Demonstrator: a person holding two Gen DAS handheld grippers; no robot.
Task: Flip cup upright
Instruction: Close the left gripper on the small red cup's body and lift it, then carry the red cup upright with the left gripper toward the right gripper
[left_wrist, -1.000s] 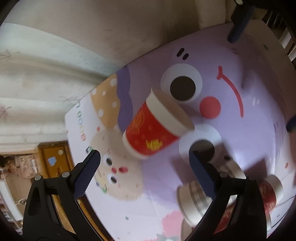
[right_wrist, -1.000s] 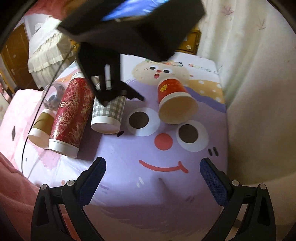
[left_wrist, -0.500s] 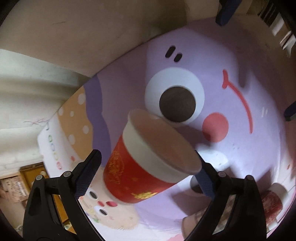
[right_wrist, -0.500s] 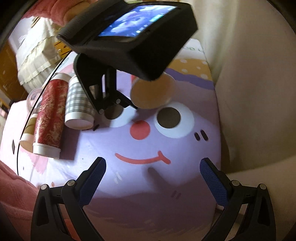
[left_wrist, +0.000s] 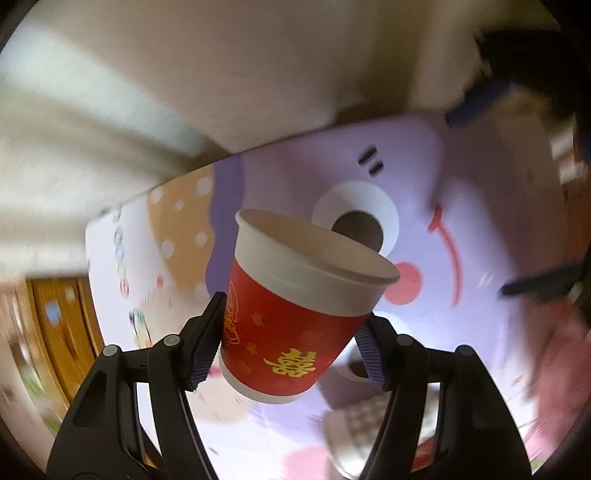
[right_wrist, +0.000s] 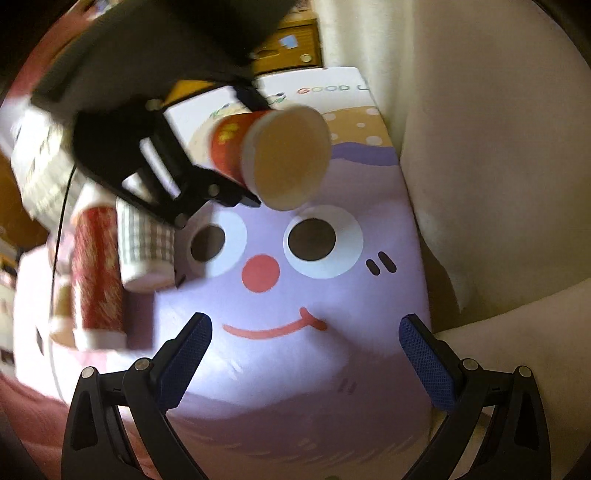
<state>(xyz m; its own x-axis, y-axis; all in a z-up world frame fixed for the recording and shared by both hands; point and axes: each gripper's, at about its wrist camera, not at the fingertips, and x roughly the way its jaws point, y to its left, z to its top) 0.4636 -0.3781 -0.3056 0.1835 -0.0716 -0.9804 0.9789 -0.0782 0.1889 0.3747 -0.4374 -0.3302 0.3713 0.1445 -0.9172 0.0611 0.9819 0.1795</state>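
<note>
A red paper cup (left_wrist: 295, 314) with a white rim and gold print sits between the fingers of my left gripper (left_wrist: 291, 347), which is shut on its lower body and holds it above the purple cartoon-face mat (left_wrist: 461, 177), mouth tilted up and away. In the right wrist view the same cup (right_wrist: 273, 155) hangs in the air on its side, its mouth facing the camera, held by the left gripper (right_wrist: 207, 155). My right gripper (right_wrist: 304, 354) is open and empty, low over the near part of the mat (right_wrist: 295, 369).
Several cups lie on their sides at the mat's left: a checked one (right_wrist: 146, 247), a tall red one (right_wrist: 96, 273) and a brown one (right_wrist: 61, 306). A cream curtain or wall (right_wrist: 498, 166) borders the mat's right edge. Pink bedding (right_wrist: 26, 402) lies at the near left.
My left gripper closed on the red cup, lifted it off the mat and turned it so the mouth points more upward. The right gripper stayed open and shifted slightly.
</note>
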